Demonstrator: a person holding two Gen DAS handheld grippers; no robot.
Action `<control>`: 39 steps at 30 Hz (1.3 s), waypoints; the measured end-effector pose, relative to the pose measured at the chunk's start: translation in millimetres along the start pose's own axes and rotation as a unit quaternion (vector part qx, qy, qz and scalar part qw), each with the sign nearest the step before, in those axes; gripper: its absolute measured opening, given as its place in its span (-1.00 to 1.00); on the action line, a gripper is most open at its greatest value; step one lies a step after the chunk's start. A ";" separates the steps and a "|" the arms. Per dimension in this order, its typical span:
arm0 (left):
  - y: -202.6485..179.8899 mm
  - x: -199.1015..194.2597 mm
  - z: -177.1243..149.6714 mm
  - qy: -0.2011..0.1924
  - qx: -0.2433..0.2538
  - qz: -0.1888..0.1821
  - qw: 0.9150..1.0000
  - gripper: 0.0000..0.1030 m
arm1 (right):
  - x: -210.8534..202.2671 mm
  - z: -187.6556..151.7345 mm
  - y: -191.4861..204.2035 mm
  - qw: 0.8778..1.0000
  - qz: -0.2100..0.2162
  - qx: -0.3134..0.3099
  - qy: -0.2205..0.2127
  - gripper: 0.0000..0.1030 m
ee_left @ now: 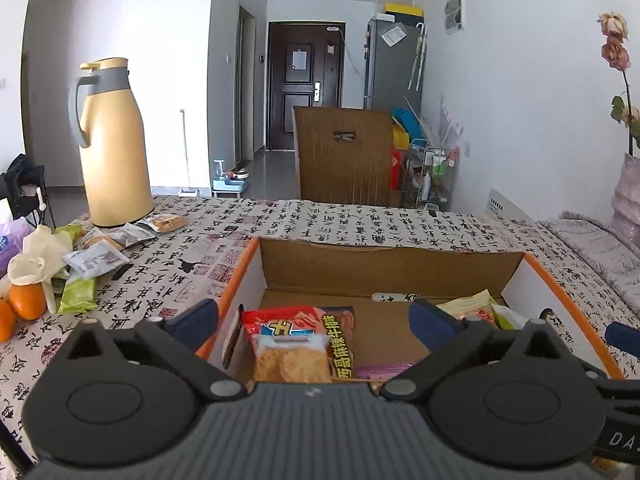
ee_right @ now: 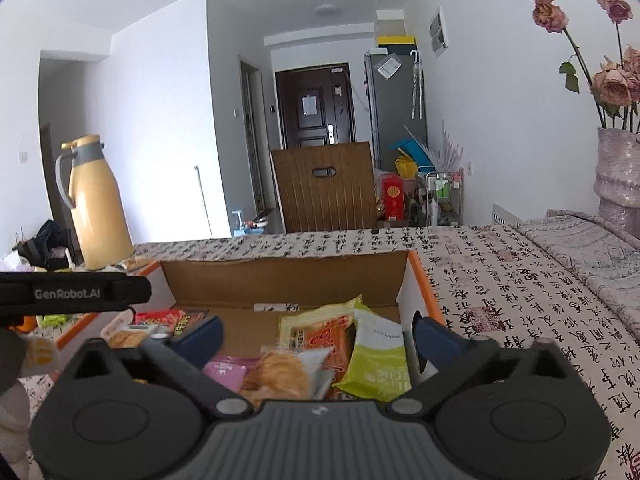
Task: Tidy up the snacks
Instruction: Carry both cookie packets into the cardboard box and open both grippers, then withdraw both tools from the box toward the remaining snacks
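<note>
An open cardboard box with orange edges (ee_left: pixel 384 264) (ee_right: pixel 280 276) sits on the table. It holds several snack packs: a red pack (ee_left: pixel 280 322), a clear pack of golden crisps (ee_left: pixel 290 358), a pink pack (ee_left: pixel 380 370), a green pack (ee_right: pixel 380 356), an orange-yellow pack (ee_right: pixel 320 328) and a bread-like pack (ee_right: pixel 280 372). My left gripper (ee_left: pixel 314 320) is open and empty over the box's left half. My right gripper (ee_right: pixel 318 336) is open and empty over its right half. Loose snack packs (ee_left: pixel 96 258) lie at the table's left.
A yellow thermos jug (ee_left: pixel 112 148) stands at the far left of the table, with oranges (ee_left: pixel 26 300) and a white glove (ee_left: pixel 36 256) near the loose packs. A vase of dried roses (ee_right: pixel 618 172) stands at the right. A wooden chair (ee_left: pixel 344 152) is behind the table.
</note>
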State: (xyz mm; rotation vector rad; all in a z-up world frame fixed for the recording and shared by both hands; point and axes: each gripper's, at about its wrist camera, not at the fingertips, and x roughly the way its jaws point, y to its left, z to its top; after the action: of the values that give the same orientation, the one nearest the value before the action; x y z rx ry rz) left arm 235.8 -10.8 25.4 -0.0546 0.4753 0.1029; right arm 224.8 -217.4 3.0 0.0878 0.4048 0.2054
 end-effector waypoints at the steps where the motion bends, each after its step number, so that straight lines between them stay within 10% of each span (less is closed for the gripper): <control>1: 0.4 -0.1 0.5 0.000 0.000 -0.001 1.000 1.00 | -0.1 -0.1 -0.2 1.000 0.000 0.001 0.000 1.00; 39: -2.3 -40.0 12.7 -0.028 0.007 -0.008 1.000 1.00 | -32.8 10.8 8.8 0.999 -0.012 -0.027 -0.027 1.00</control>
State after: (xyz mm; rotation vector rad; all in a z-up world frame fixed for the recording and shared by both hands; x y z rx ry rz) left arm 206.5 -15.6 55.1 -0.0419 0.4195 0.0851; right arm 198.0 -216.4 26.5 0.0360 0.3457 0.1887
